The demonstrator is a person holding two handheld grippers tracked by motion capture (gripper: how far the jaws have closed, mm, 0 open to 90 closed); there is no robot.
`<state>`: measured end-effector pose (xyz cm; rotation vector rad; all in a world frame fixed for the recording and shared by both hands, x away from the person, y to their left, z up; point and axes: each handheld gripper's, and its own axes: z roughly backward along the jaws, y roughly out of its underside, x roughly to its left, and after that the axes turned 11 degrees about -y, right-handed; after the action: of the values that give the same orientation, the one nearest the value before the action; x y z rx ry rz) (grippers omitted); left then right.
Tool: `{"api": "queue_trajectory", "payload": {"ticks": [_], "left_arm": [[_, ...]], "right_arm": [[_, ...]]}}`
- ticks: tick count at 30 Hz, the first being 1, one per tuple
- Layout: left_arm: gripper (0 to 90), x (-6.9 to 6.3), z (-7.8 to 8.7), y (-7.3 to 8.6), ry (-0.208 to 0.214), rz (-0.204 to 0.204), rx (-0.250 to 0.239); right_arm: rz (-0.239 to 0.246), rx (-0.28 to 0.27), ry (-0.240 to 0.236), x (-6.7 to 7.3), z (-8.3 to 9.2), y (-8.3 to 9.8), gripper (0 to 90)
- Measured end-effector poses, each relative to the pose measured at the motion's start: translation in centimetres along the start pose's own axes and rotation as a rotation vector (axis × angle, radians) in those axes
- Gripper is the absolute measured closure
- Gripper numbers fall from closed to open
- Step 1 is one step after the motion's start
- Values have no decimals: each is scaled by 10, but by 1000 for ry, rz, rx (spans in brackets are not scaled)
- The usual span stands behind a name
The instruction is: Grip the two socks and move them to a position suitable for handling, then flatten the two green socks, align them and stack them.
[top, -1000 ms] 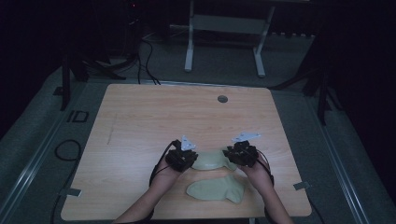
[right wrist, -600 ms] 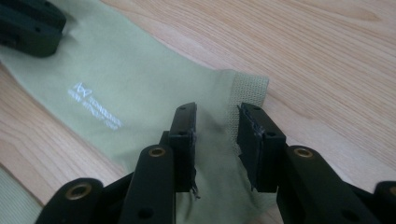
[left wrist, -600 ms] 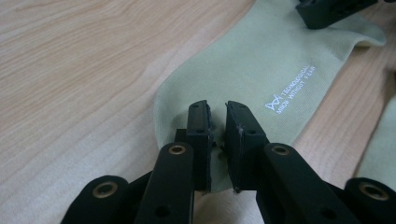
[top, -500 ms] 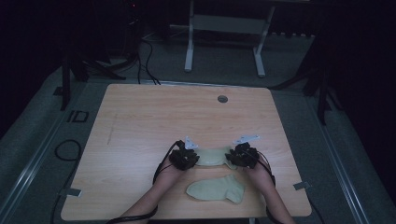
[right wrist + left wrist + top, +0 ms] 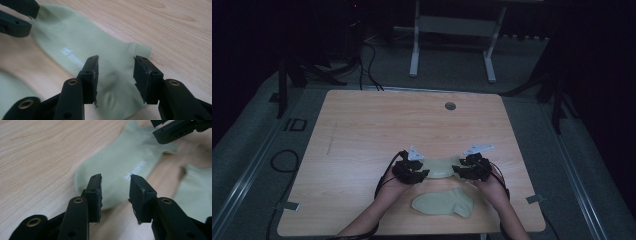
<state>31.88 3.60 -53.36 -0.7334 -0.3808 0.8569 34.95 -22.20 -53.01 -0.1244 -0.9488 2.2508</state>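
A pale green sock (image 5: 441,167) lies flat on the wooden table (image 5: 377,130), stretched between my two grippers. My left gripper (image 5: 423,174) stands at its left end. In the left gripper view its jaws (image 5: 116,178) stand apart over the sock's rounded end (image 5: 120,160), having just been opening, with no pad pressing the cloth. My right gripper (image 5: 458,171) is at the other end. Its jaws (image 5: 116,60) have likewise just been opening, above the sock's cuff (image 5: 75,45). A second green sock (image 5: 444,204) lies nearer the front edge.
A round grommet hole (image 5: 450,106) sits near the table's far edge. Beyond the table stands a white metal frame (image 5: 452,30). Cables (image 5: 282,160) lie on the dark floor at the left. Bare wood spreads to the left and behind the socks.
Both grippers' jaws have opened and the sock between them now lies flat on the table. The hands have hardly shifted.
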Motion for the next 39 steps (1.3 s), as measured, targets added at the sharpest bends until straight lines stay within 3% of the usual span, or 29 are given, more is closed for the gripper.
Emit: {"api": "queue_trajectory", "payload": {"ticks": [5, 8, 12, 19, 24, 26, 28, 34, 39], "left_arm": [[503, -8, 25, 8, 25, -25, 13], [492, -13, 34, 19, 46, -33, 41], [493, -17, 40, 34, 75, -24, 70], [511, -24, 41, 51, 77, -22, 96], [571, -29, 39, 57, 73, -50, 113], [614, -31, 39, 58, 61, -61, 117], [629, -31, 39, 60, 55, -64, 123], [837, -36, 36, 66, 44, -91, 128], [871, -35, 37, 67, 36, -77, 110]], "right_arm": [[42, -22, -8, 18, 23, 9, 546], [34, -23, -18, 27, 35, 21, 551], [26, -13, -34, 38, 45, 41, 554], [7, 28, -40, 48, 46, 71, 565], [0, 58, -28, 50, 40, 81, 582], [21, 82, -11, 54, 35, 84, 584], [31, 78, -2, 56, 34, 85, 621], [43, 74, -3, 61, 33, 86, 815], [34, 68, -9, 62, 34, 86, 840]]}}
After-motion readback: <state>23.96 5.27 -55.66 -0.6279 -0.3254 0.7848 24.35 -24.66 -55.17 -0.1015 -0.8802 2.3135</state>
